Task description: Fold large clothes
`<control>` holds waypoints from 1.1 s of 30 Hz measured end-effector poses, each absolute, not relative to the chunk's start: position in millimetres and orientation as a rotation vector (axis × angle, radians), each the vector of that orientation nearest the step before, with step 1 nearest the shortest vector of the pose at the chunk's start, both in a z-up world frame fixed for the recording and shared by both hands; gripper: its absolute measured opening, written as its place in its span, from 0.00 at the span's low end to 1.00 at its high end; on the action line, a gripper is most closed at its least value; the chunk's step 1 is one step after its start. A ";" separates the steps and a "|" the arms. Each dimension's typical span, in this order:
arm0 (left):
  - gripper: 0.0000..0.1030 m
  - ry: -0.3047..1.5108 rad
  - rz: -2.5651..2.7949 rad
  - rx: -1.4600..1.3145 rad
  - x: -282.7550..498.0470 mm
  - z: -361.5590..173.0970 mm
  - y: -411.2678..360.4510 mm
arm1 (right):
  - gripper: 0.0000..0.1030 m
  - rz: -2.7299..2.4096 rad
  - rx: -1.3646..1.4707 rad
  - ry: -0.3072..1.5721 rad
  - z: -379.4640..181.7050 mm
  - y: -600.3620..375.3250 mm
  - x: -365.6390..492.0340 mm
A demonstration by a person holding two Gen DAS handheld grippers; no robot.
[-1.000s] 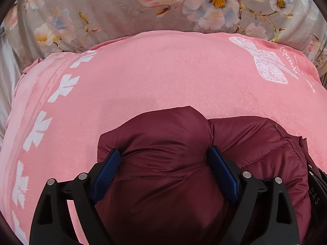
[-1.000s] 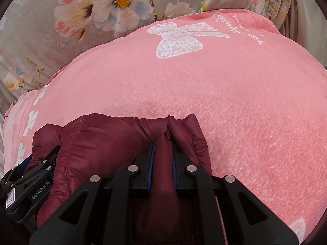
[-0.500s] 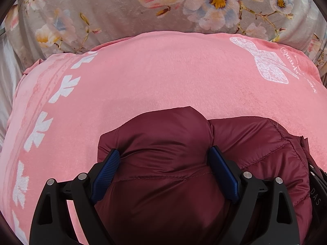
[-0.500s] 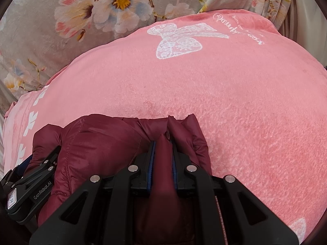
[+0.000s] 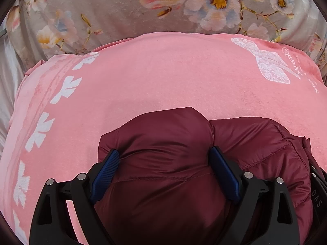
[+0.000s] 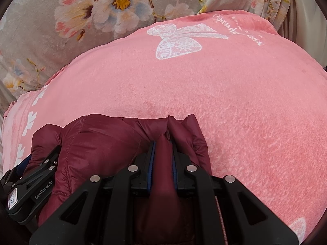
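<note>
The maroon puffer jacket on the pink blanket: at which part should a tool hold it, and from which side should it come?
Grip the maroon puffer jacket at a thin pinched edge, as the right tool does, coming in low from the near side. The left tool straddles a puffy bulge, wide apart, which likely slips more easily over the pink blanket.

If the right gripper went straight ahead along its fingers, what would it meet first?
Beyond the maroon quilted puffer jacket already pinched in the right gripper, it would probably meet the pink fleece blanket spread ahead, though depth is hard to judge.
</note>
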State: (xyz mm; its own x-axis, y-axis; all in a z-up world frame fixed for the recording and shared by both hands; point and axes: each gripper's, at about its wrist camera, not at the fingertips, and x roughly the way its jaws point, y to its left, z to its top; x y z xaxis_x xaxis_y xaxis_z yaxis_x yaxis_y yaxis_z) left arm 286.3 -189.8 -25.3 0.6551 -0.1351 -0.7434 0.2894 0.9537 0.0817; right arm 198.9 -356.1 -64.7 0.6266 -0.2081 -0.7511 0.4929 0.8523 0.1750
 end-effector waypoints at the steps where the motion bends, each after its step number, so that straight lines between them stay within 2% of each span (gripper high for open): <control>1: 0.87 0.823 -0.243 0.200 285.8 -25.6 -190.1 | 0.11 -0.414 0.387 0.799 -64.3 -355.9 199.2; 8: 0.88 0.825 -0.254 0.180 286.5 -24.5 -186.6 | 0.11 -0.407 0.397 0.794 -62.8 -357.3 198.8; 13: 0.90 0.902 -0.363 0.049 281.3 -18.8 -157.4 | 0.17 -0.261 0.583 0.750 -61.1 -385.2 173.8; 14: 0.90 0.923 -0.387 0.014 275.7 -15.7 -147.5 | 0.25 -0.254 0.594 0.746 -56.7 -387.2 163.3; 15: 0.90 0.932 -0.403 -0.016 269.3 -11.9 -140.8 | 0.27 -0.239 0.596 0.732 -50.8 -387.8 149.4; 16: 0.90 0.937 -0.433 -0.059 259.1 -6.9 -128.6 | 0.39 -0.238 0.590 0.730 -45.5 -386.7 136.3; 17: 0.90 0.941 -0.459 -0.097 248.6 -3.6 -117.3 | 0.57 -0.249 0.577 0.733 -41.2 -384.4 123.8; 18: 0.90 0.947 -0.468 -0.118 240.7 -2.1 -111.7 | 0.60 -0.251 0.566 0.729 -38.3 -381.1 113.0; 21: 0.90 0.995 -0.474 -0.151 214.9 -7.8 -89.9 | 0.62 -0.203 0.552 0.730 -35.0 -372.3 78.7; 26: 0.91 1.076 -0.494 -0.229 186.3 -31.7 -70.9 | 0.63 -0.167 0.598 0.818 -61.6 -360.9 53.3; 33: 0.90 1.080 -0.534 -0.226 170.5 -29.2 -73.6 | 0.65 -0.150 0.662 0.767 -68.0 -356.6 47.5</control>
